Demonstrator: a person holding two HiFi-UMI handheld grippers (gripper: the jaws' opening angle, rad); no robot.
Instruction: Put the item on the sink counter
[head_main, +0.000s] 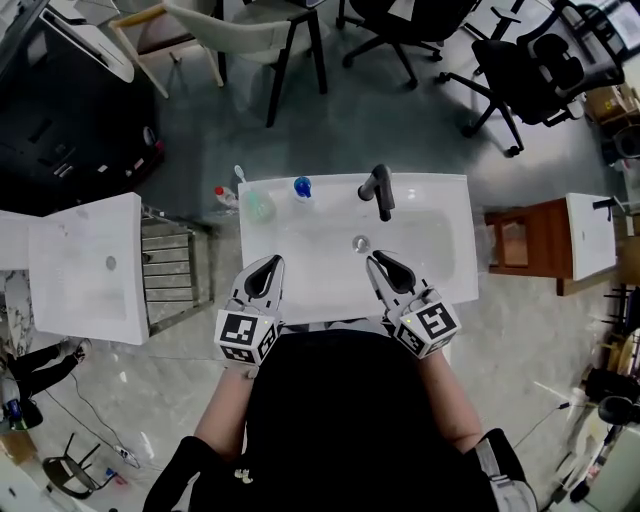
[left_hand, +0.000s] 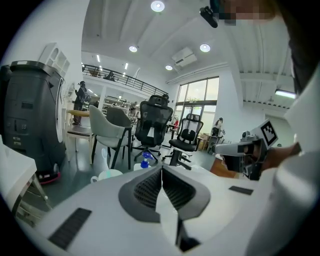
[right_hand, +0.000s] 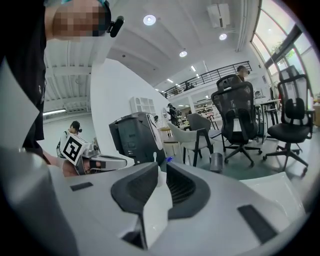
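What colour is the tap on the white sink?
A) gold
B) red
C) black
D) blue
C: the tap at the back of the sink is black all over.

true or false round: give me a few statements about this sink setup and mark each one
1. The left gripper has its jaws shut, with nothing between them. True.
2. The faucet is white. False: it is black.
3. In the head view, a blue-topped item stands on the back rim of the sink, left of the faucet. True.
4. A cup lies in the basin. False: the greenish cup stands at the back left corner of the rim; the basin shows only the drain.
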